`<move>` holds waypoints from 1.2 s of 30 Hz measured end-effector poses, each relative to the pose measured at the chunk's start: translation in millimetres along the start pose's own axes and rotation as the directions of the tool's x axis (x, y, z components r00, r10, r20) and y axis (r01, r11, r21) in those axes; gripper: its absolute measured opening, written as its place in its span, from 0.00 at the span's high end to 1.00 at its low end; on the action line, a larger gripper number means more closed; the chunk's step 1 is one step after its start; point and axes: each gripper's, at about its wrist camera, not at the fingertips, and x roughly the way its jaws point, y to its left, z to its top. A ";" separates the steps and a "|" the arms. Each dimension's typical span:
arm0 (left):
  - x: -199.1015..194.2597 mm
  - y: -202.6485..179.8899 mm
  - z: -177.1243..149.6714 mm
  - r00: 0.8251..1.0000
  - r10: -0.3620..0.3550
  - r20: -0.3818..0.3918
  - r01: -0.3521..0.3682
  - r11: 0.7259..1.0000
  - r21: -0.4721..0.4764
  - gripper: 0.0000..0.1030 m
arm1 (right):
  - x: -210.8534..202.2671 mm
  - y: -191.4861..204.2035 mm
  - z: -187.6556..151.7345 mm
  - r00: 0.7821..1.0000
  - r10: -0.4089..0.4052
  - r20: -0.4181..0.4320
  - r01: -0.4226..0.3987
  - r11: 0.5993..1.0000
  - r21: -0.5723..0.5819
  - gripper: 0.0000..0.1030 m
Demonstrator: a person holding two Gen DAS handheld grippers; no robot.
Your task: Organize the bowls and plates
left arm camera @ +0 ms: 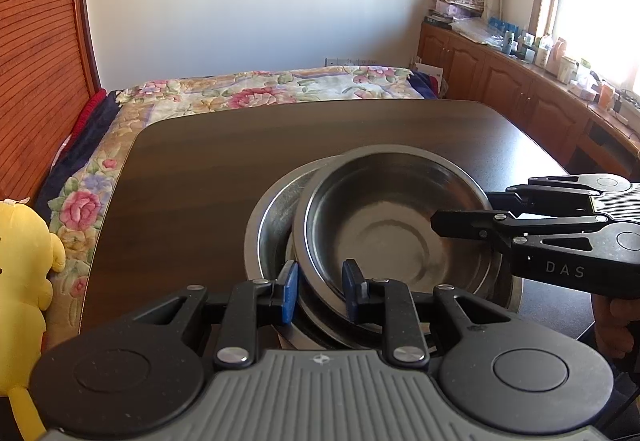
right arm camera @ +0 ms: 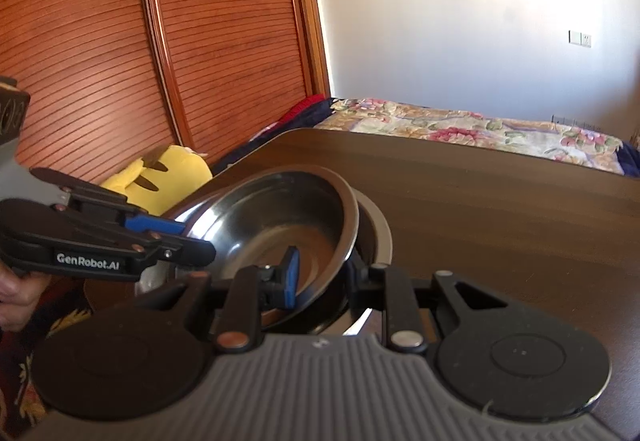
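bowls: we see a steel upper bowl tilted inside a wider lower bowl, both on the dark table, near its front edge.
left gripper: our jaws straddle the upper bowl's near rim, one blue pad outside the wall, the other inside; narrow gap, looks clamped on the rim.
right gripper: jaws over the same bowl's rim on the opposite side, blue pad inside the bowl, other finger outside; closed on it as far as we can tell.
surroundings: yellow plush toy beside the table's left edge, floral bed beyond.
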 end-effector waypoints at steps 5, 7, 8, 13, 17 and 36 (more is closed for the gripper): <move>-2.2 -0.3 0.5 1.000 -0.007 0.015 0.007 1.000 -0.006 0.75 | 1.9 3.1 0.7 1.000 -0.016 0.001 0.016 1.000 -0.022 0.74; -2.2 -0.8 0.7 1.000 -0.005 0.019 0.005 1.000 -0.003 0.75 | 1.9 3.5 0.1 1.000 -0.019 0.001 0.019 0.999 -0.027 0.74; -2.5 -1.0 0.9 1.000 -0.003 0.022 0.003 1.000 -0.003 0.75 | 1.2 3.7 -0.5 1.000 -0.025 0.005 0.026 0.999 -0.034 0.74; -5.1 -2.5 1.4 0.999 0.001 0.048 -0.001 1.000 -0.010 0.75 | -3.9 2.3 0.3 0.999 -0.032 0.021 0.032 0.999 -0.032 0.74; -8.7 -5.9 2.1 0.997 0.008 0.074 -0.007 1.000 -0.016 0.75 | -12.3 1.6 0.4 0.999 -0.030 0.041 0.030 0.999 -0.018 0.74; -43.0 -38.9 3.0 0.978 0.039 0.204 -0.029 0.998 -0.055 0.25 | -67.7 -12.7 -4.8 0.979 -0.144 0.144 0.136 0.989 0.067 0.62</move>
